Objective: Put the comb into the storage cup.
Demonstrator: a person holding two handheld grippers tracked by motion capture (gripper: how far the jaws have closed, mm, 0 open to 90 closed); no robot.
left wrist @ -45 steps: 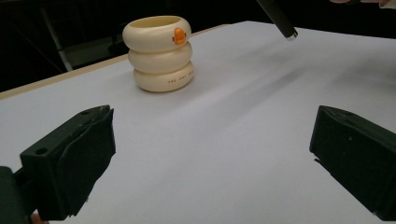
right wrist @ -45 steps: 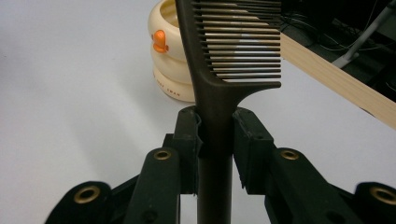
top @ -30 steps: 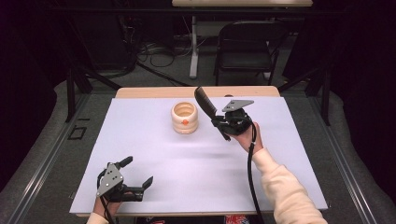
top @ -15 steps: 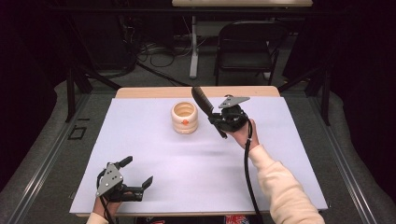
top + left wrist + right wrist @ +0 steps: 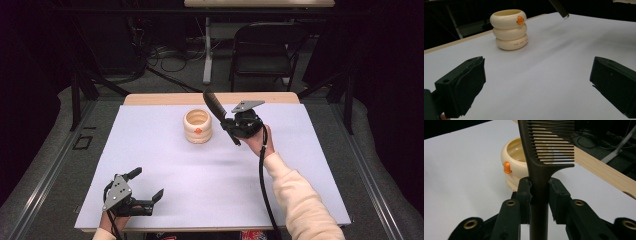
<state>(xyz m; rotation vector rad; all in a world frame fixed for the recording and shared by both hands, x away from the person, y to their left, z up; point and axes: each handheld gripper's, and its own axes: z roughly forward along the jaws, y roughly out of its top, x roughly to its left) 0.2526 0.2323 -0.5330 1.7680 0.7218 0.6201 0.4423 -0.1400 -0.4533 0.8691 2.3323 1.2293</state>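
The right tongs [image 5: 227,129] pinch the handle of a dark brown plastic comb [image 5: 549,150] tight, holding it up in the air just beside the cream pot shaped like three stacked rings [image 5: 198,126]. The pot stands on the white bench [image 5: 210,180]. The left tongs [image 5: 148,186] rest wide open, holding nothing

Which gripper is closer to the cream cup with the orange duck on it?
The right gripper. It hovers just beside the cup, holding a comb. The left gripper sits open at the table's near edge, far from the cup.
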